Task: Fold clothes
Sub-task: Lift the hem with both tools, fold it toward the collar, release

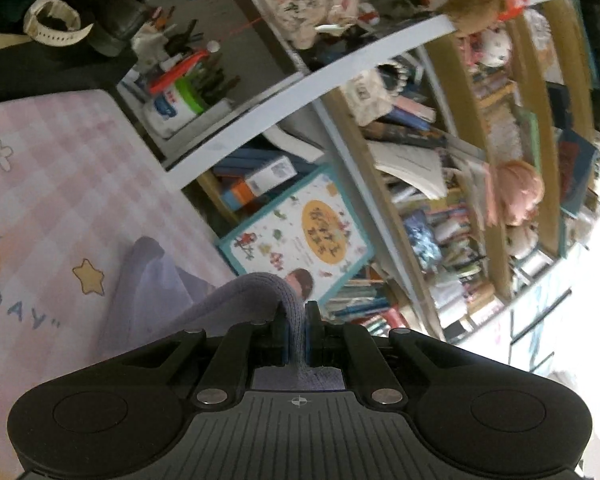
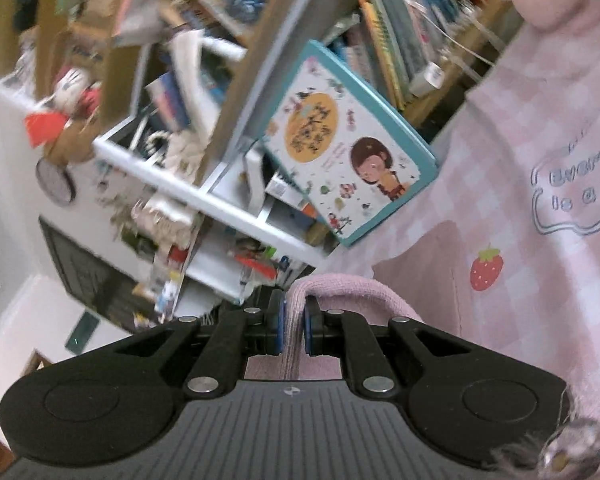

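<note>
Left wrist view shows the left hand-held gripper (image 1: 296, 320) closed tight on a ribbed knit edge of a garment (image 1: 256, 292). In this view the cloth looks greyish lavender; it loops up out of the jaws and falls away to the left, where more of it lies draped over a bed (image 1: 60, 168) covered in a pink checked sheet printed with stars and flowers. Beyond the bed stands a crowded bookshelf (image 1: 440, 208), tilted in the frame, with a teal-bordered picture book (image 1: 300, 232) leaning at its foot and soft toys higher up.

Right wrist view shows the right hand-held gripper (image 2: 294, 324) likewise clamped almost fully together on a ribbed knit edge (image 2: 340, 288), here clearly pink, which arches out of the jaws and runs off to the right. The rest of the pink cloth hangs just beside it, in front of the same checked sheet (image 2: 540, 140), which carries a strawberry print and some lettering. The same picture book (image 2: 348, 152) leans against the shelves, close to the sheet's edge. Whether both grippers hold one garment cannot be told from these views, since the colours differ.
</note>
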The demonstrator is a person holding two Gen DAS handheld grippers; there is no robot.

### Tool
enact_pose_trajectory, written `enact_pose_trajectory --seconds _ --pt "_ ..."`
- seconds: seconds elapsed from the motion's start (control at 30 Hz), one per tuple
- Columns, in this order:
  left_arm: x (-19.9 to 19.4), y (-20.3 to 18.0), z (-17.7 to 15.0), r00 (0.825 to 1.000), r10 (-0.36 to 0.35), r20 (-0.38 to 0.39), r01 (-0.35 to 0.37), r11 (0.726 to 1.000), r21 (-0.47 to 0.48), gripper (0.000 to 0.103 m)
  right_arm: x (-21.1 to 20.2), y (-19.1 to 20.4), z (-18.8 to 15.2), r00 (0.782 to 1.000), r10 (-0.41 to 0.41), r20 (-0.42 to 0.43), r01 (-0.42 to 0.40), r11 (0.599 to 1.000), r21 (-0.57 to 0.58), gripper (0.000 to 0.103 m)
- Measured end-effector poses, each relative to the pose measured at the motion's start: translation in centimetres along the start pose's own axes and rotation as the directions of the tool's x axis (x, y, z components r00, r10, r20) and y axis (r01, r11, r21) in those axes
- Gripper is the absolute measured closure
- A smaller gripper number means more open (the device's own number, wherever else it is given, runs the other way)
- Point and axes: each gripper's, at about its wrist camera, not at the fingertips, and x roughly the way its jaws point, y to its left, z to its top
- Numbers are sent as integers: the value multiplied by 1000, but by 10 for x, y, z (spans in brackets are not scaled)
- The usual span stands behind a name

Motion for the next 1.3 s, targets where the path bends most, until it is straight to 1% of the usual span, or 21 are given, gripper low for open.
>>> enact_pose_trajectory --seconds 0.1,0.23,0.4,0.43,0.47,0.5,0.53,0.57,0.67,0.7,0.73,0.8,0.87,0.97,1.03,1.1,1.17,1.2,1.23,1.27,1.3 --pt "15 11 5 999 42 -8 -42 999 -23 97 16 -13 8 1000 -28 2 28 998 53 94" --pt "33 26 8 994 107 -15 -107 993 -40 97 33 -33 13 996 -91 -5 91 990 111 94" --pt "44 44 8 978 206 -33 -207 978 -38 97 50 -62 14 988 -155 -24 157 970 185 90" --pt "46 44 7 974 221 -42 -222 975 -26 94 52 -66 14 986 -165 -25 167 967 191 90" --pt "48 44 6 970 238 -49 -238 971 -7 89 55 -70 14 984 -174 -26 176 965 197 84" --pt "48 42 6 965 257 -53 -257 966 17 87 55 -73 14 983 -181 -26 182 963 201 79" --pt "48 39 5 960 274 -52 -272 962 41 82 55 -74 14 982 -186 -20 186 962 202 63" --pt "46 36 5 957 286 -48 -283 957 62 73 54 -73 14 982 -187 -8 185 963 198 53" --pt "34 24 7 956 293 -8 -290 949 127 55 43 -62 17 981 -191 45 184 975 120 50" --pt "31 19 7 955 297 5 -294 943 153 53 40 -58 18 979 -191 63 185 978 94 49" --pt "28 15 8 952 305 16 -302 935 184 49 37 -53 18 977 -197 76 193 979 57 47" --pt "22 7 8 947 319 40 -319 915 246 49 32 -44 17 970 -229 87 233 972 -34 46" --pt "17 -2 8 941 332 64 -335 891 306 48 33 -36 12 959 -271 79 280 951 -131 46" --pt "21 -9 0 927 372 53 -361 843 400 49 40 -25 -2 932 -356 65 358 881 -310 46" --pt "29 -11 -9 909 415 41 -385 796 467 48 47 -24 -13 913 -404 49 389 832 -396 46" --pt "36 -13 -19 887 460 45 -412 743 527 49 54 -24 -23 891 -453 39 419 785 -456 46" --pt "40 -13 -25 871 487 58 -433 708 558 49 57 -27 -31 874 -485 36 439 755 -487 51" --pt "41 -12 -27 866 496 65 -441 695 568 49 57 -30 -33 869 -493 35 445 751 -488 52" --pt "43 -11 -26 863 500 68 -445 690 572 49 58 -33 -32 868 -496 30 448 755 -479 58" --pt "45 -10 -25 862 503 65 -445 687 575 50 59 -35 -31 869 -494 28 449 763 -464 67" --pt "48 -9 -24 860 506 63 -445 685 577 50 59 -38 -29 870 -492 26 450 771 -450 71"
